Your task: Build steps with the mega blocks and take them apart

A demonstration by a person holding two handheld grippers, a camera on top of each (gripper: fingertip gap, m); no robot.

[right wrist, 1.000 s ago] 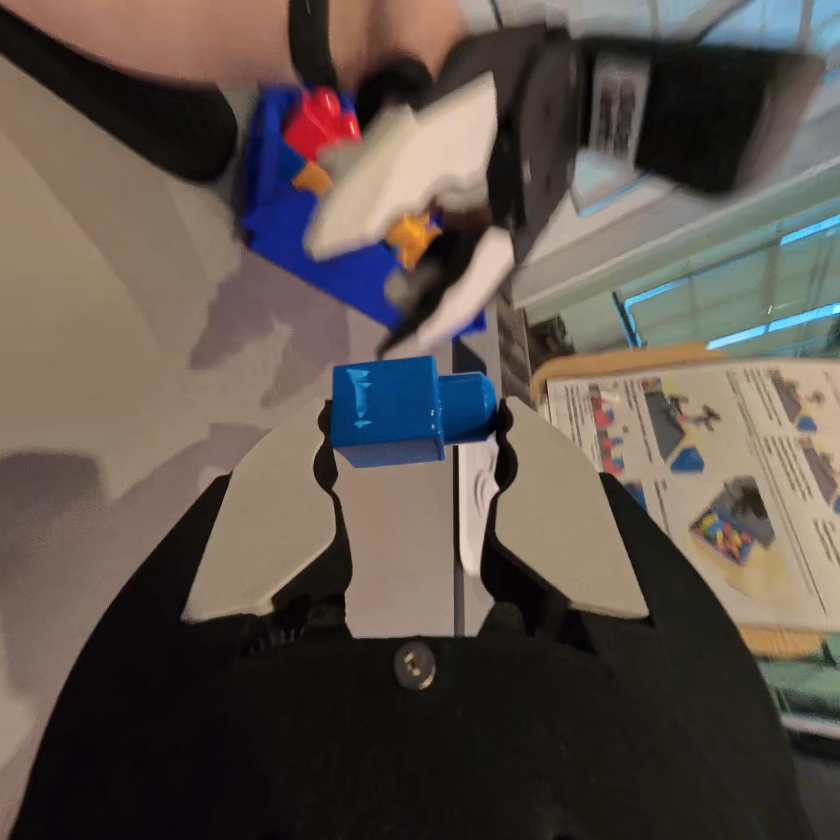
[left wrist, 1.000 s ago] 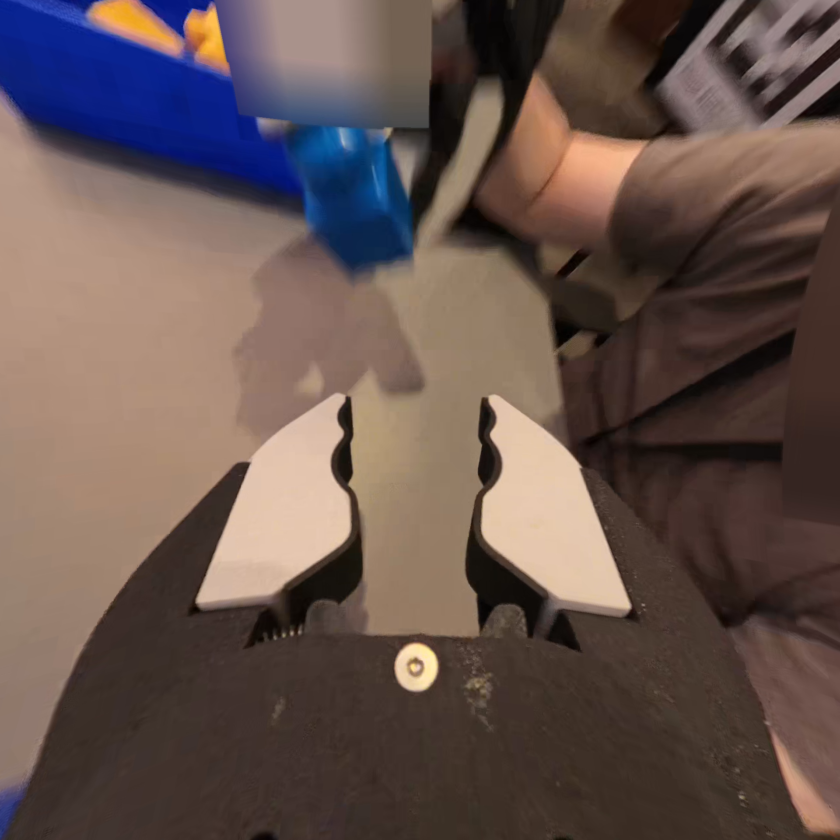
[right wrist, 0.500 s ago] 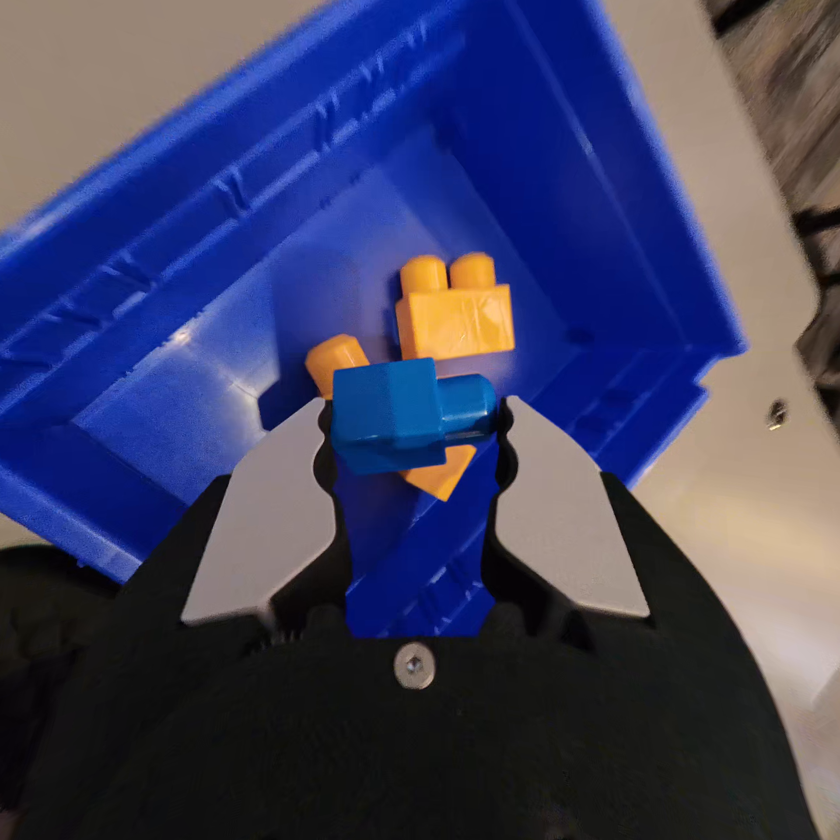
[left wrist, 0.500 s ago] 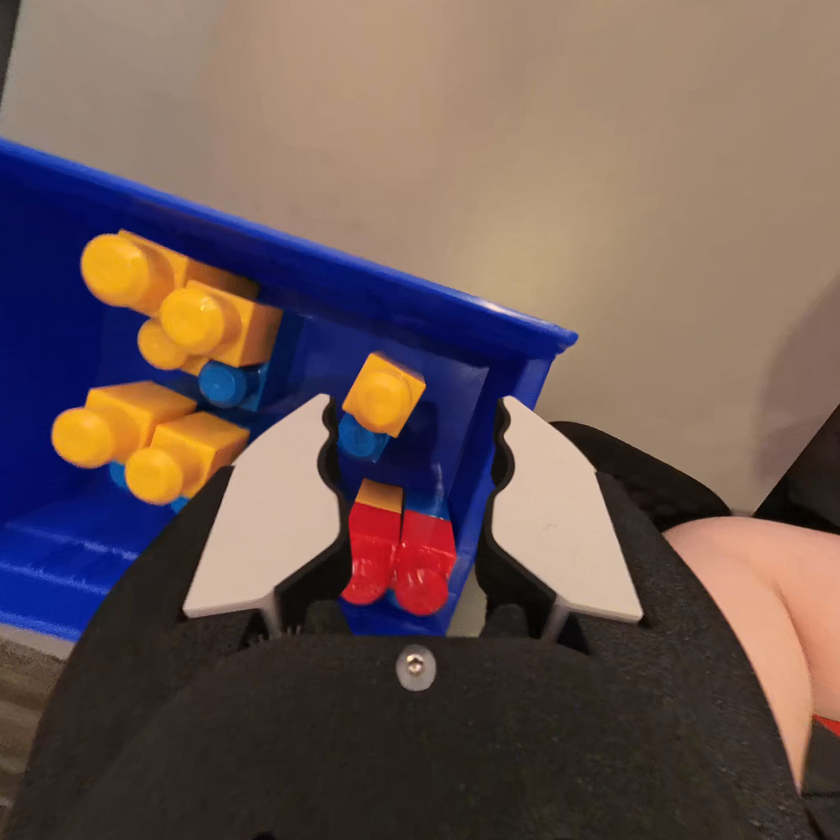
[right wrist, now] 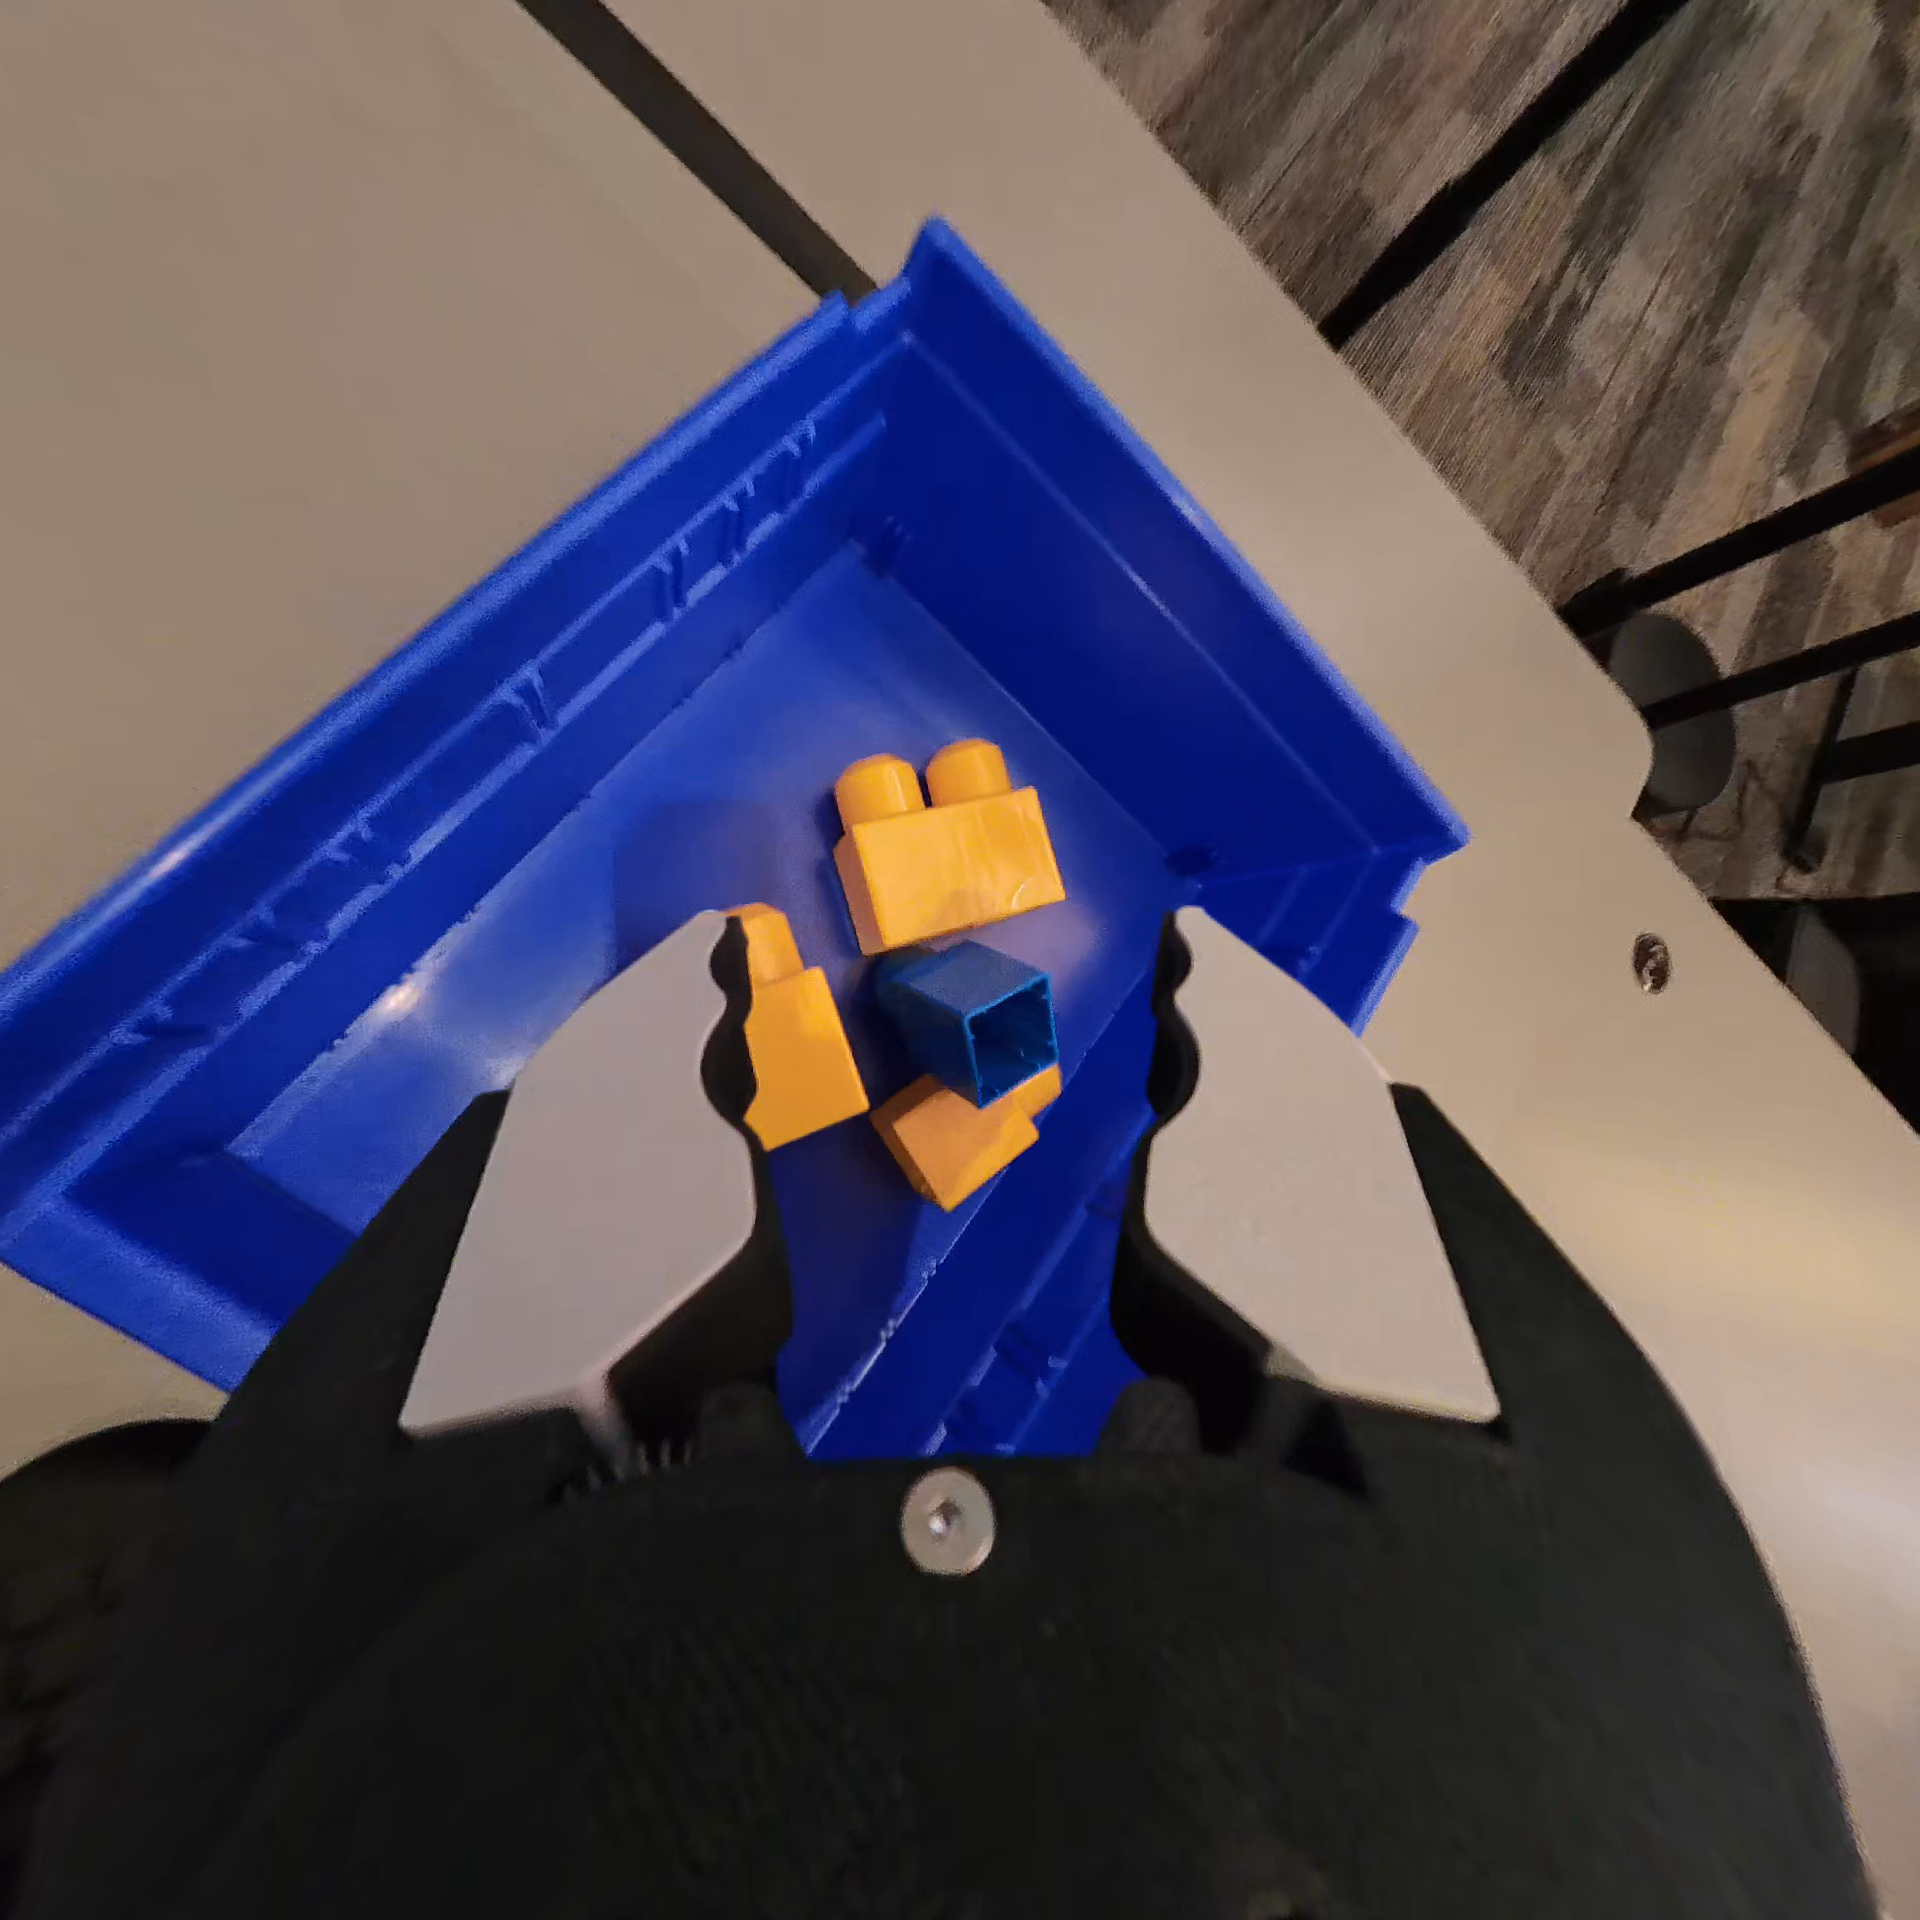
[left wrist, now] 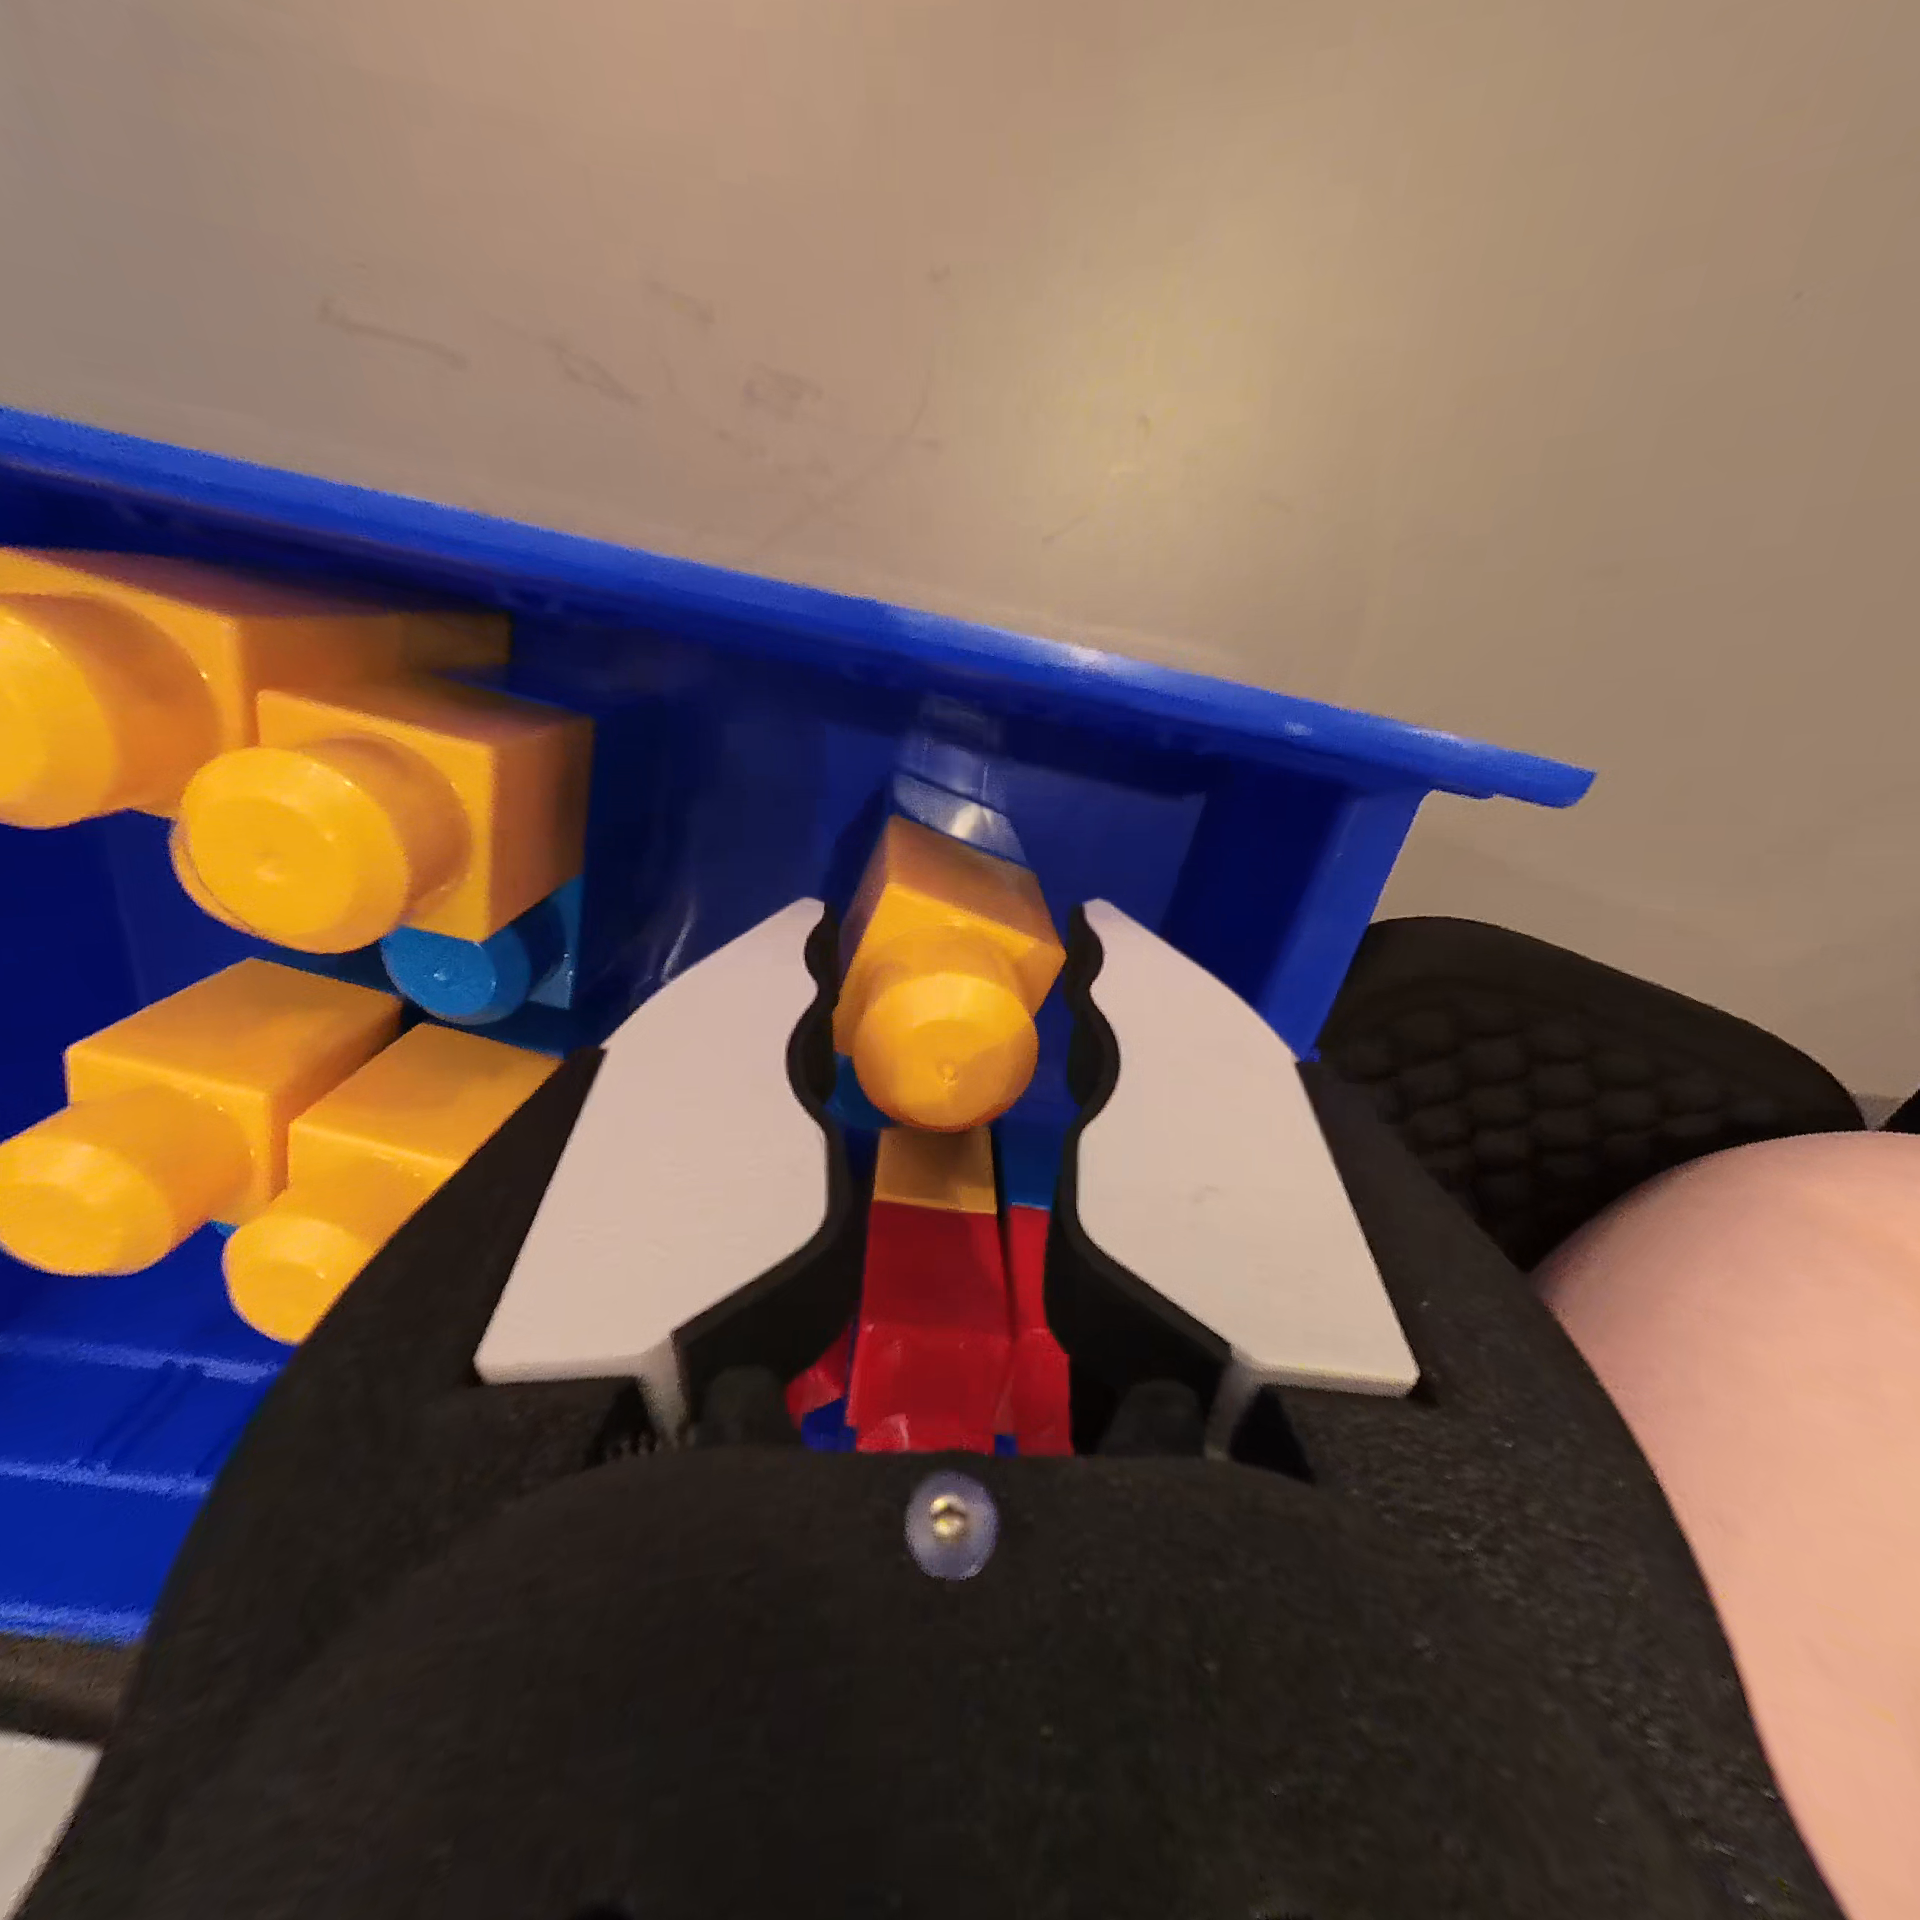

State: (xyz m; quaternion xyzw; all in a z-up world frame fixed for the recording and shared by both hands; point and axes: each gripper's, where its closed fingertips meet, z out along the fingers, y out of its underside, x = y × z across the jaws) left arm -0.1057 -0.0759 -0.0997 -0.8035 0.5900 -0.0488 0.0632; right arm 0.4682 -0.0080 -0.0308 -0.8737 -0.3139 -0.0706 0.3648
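In the left wrist view my left gripper (left wrist: 948,935) is down inside the blue bin (left wrist: 935,623). Its pads touch both sides of a yellow one-stud block (left wrist: 951,997), which stands stud-up near the bin's right wall. Red blocks (left wrist: 935,1288) lie just below it, between my fingers. In the right wrist view my right gripper (right wrist: 948,925) is wide open and empty above another blue bin (right wrist: 1143,582). A blue one-stud block (right wrist: 956,1008) lies loose on the bin floor, hollow side up, resting on a yellow block (right wrist: 951,1143).
Several yellow blocks (left wrist: 343,821) on blue ones (left wrist: 457,971) stand at the left of the left bin. A two-stud yellow block (right wrist: 951,852) and a single yellow block (right wrist: 800,1049) lie in the right bin. The table edge and floor (right wrist: 1558,260) are to the right. A person's arm (left wrist: 1714,1455) is at right. There is about 60 cm between the tips of the two grippers.
My right gripper opened and the blue block dropped from it into the bin. My left gripper went lower into its bin and closed in on the yellow block.
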